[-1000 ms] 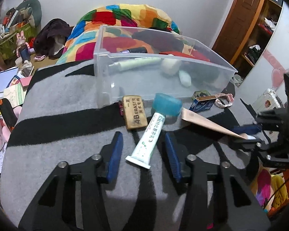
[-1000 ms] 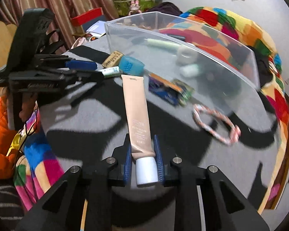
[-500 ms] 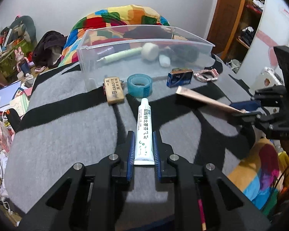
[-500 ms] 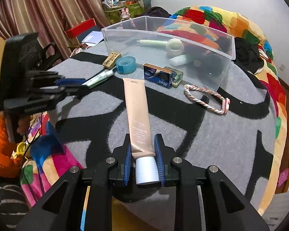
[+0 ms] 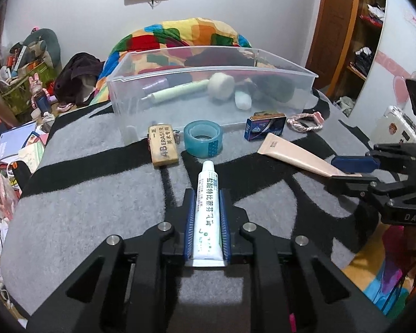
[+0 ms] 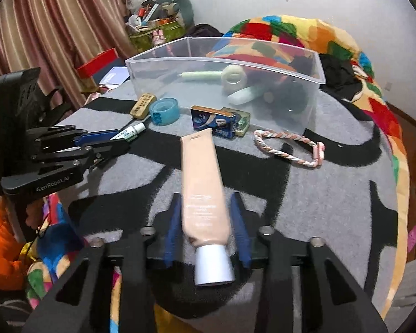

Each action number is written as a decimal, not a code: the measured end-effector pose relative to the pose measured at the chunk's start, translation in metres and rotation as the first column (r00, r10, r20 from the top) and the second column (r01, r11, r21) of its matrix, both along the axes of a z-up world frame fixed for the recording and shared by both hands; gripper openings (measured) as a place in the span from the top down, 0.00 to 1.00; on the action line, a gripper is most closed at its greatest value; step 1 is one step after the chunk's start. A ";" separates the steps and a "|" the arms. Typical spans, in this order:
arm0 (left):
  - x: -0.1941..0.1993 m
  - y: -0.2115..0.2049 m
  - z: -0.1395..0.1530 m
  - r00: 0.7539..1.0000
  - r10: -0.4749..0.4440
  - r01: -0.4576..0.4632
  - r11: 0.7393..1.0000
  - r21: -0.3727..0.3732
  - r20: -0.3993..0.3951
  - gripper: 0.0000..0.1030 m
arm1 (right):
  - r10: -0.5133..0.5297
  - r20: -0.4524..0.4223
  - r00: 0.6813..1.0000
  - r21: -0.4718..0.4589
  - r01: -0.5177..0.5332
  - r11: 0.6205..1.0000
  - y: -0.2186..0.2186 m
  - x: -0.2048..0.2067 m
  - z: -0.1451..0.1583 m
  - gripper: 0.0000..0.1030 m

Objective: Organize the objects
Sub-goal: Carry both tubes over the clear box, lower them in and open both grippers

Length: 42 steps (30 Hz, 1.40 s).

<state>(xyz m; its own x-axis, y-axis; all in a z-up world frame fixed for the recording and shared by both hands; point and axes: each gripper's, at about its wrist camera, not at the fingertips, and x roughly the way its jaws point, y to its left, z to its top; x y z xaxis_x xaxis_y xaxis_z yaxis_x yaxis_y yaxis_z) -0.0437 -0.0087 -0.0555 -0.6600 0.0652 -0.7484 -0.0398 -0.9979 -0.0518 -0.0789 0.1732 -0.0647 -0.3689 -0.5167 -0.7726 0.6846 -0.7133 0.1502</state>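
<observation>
Your left gripper [image 5: 206, 222] clamps white tube [image 5: 208, 211] by flat end, nozzle toward tape [image 5: 203, 138]. Your right gripper [image 6: 206, 219]: jaws just opening, clear of beige tube [image 6: 202, 191] lying on blanket [image 6: 332, 194] before bin [image 6: 224, 83].

Clear glossy plastic bin [image 5: 208, 63] on fuzzy matt grey-black cloth [image 5: 83, 208].

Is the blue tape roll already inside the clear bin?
No, the blue tape roll lies on the blanket in front of the clear bin.
</observation>
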 end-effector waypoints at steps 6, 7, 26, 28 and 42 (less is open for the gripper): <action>0.007 -0.005 0.009 0.999 0.030 -0.029 0.998 0.046 -0.016 0.84 | -0.015 0.016 1.000 -0.041 0.016 0.999 0.004 0.004 0.005 0.73; 0.008 -0.006 0.012 0.999 0.035 -0.033 0.998 0.055 -0.025 0.84 | -0.016 0.015 1.000 -0.052 0.017 0.999 0.005 0.005 0.007 0.73; 0.000 -0.033 0.075 0.975 0.105 -0.082 0.989 0.124 -0.198 0.85 | -0.109 -0.103 0.989 -0.212 0.085 0.974 0.000 -0.025 0.075 0.73; -0.004 -0.038 0.080 0.971 0.118 -0.093 0.988 0.127 -0.208 0.85 | -0.120 -0.102 0.988 -0.221 0.095 0.971 -0.002 -0.032 0.078 0.73; -0.052 -0.061 0.081 0.968 0.158 -0.128 0.979 0.158 -0.196 0.85 | -0.164 -0.105 0.981 -0.206 0.140 0.969 -0.030 -0.086 0.085 0.73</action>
